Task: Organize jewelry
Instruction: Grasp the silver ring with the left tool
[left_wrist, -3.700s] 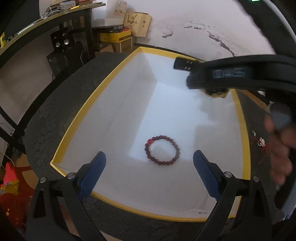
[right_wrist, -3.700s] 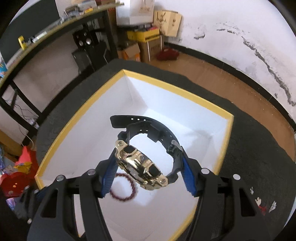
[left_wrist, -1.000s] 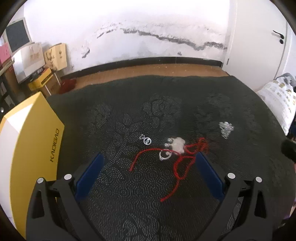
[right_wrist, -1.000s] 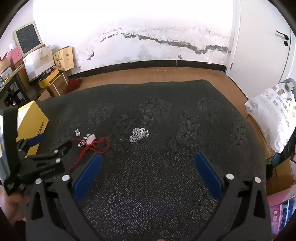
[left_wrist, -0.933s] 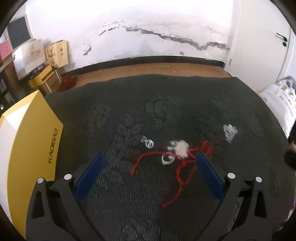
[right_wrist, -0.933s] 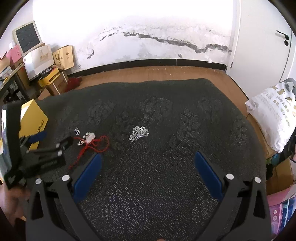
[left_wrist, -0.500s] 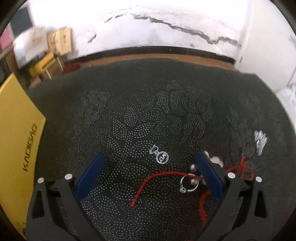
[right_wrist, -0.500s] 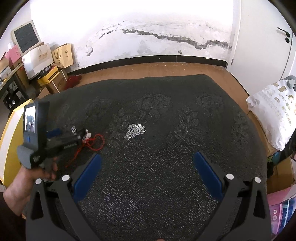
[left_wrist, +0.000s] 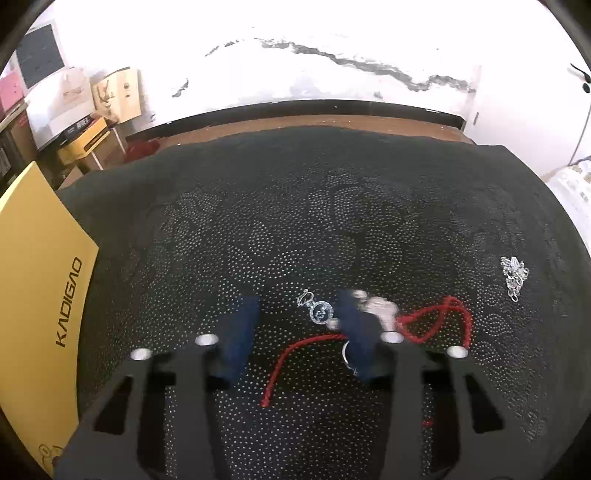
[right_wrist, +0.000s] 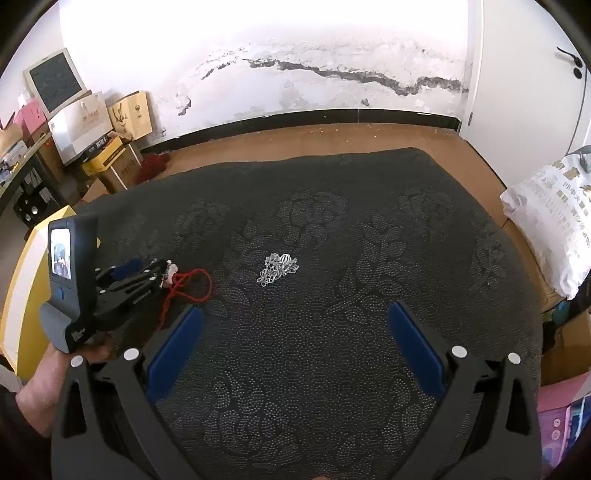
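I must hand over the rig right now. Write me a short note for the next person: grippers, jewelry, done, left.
Left hand-held gripper: jaws have just been closing around the small silver earring on the black cloth; pads not yet touching it.
Right hand-held gripper: open, empty.
Red cord with charms lies beside the earring; silver chain further right.
Yellow box stands at the left edge.
Left: earring, cord, chain.

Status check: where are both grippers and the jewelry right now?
Left gripper jaws just closing around small silver pendant, not yet gripping. Right gripper open, empty. Red cord crosses underneath.
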